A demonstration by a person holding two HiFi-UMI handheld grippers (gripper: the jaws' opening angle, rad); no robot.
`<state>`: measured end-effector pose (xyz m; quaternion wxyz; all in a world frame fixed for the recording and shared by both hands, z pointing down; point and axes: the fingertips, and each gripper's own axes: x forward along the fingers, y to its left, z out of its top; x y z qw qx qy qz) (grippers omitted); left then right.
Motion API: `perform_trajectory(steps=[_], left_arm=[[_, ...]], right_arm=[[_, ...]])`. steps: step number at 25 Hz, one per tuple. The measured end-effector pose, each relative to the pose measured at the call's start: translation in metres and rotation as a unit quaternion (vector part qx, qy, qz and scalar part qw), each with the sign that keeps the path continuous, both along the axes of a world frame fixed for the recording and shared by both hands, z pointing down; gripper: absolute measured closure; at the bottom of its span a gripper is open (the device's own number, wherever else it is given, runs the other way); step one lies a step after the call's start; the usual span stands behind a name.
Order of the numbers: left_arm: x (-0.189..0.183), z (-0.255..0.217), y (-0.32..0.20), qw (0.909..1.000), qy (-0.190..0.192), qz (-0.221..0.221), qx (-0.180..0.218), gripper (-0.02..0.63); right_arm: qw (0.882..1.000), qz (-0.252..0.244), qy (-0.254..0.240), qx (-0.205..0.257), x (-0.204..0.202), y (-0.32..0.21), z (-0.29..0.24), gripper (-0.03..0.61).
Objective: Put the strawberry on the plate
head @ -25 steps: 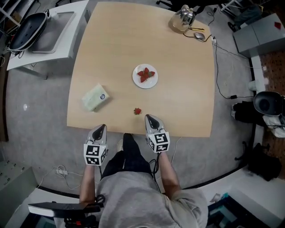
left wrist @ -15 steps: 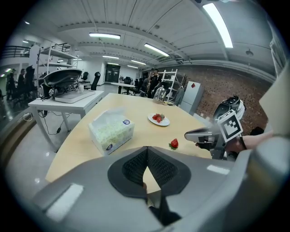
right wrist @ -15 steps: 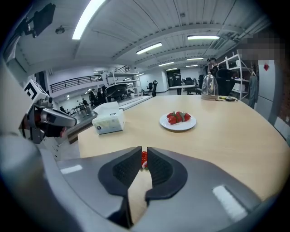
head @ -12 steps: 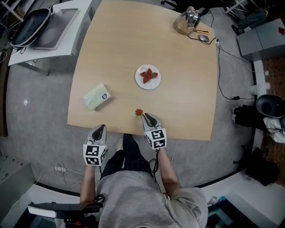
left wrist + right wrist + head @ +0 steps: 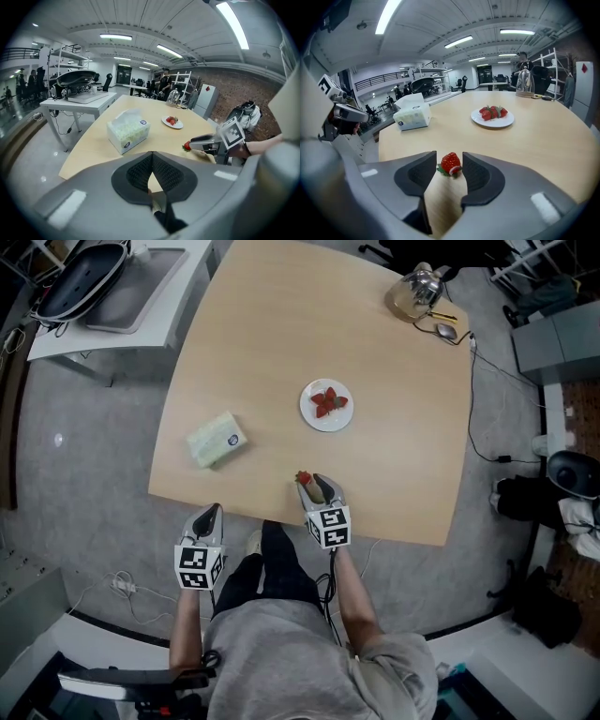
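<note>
A loose red strawberry [image 5: 303,477] lies on the wooden table near its front edge. My right gripper [image 5: 313,482] stands open around it, low over the table. In the right gripper view the strawberry [image 5: 450,163] sits between the tips of the right gripper [image 5: 449,158], and the pads do not press on it; the jaws have just been opening. The white plate [image 5: 328,422] with strawberries on it stands further in, at the table's middle. My left gripper [image 5: 210,512] hangs shut and empty off the table's front edge, its pads meeting in its own view, left gripper [image 5: 152,159].
A green-and-white tissue box [image 5: 217,439] lies on the table's left part. A glass dome [image 5: 417,292] and small items sit at the far right corner. A white side table [image 5: 103,287] with a tray stands at the far left. Cables run along the floor on the right.
My right gripper moved forward onto the table up to the strawberry and its jaws spread apart around it. The left gripper shifted only slightly.
</note>
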<state>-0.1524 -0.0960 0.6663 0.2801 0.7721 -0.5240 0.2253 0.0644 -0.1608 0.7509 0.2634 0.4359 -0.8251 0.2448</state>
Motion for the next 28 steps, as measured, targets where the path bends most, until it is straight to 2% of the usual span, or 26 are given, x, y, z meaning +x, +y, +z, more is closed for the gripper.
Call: perform_trajectory(steps=[9, 17, 28], left_arm=[[-0.013, 0.003, 0.005, 0.9998, -0.003, -0.021, -0.006, 0.594], [-0.018, 0.005, 0.009, 0.9996, -0.003, -0.029, -0.008, 0.594], [-0.015, -0.001, 0.008, 0.9997, -0.005, -0.025, -0.002, 0.594]], right_arm=[[1.0, -0.006, 0.017, -0.013, -0.003, -0.006, 0.014, 0.396], [0.999, -0.006, 0.03, -0.012, -0.003, -0.008, 0.017, 0.425], [1.0, 0.009, 0.014, -0.011, 0.003, -0.01, 0.01, 0.428]])
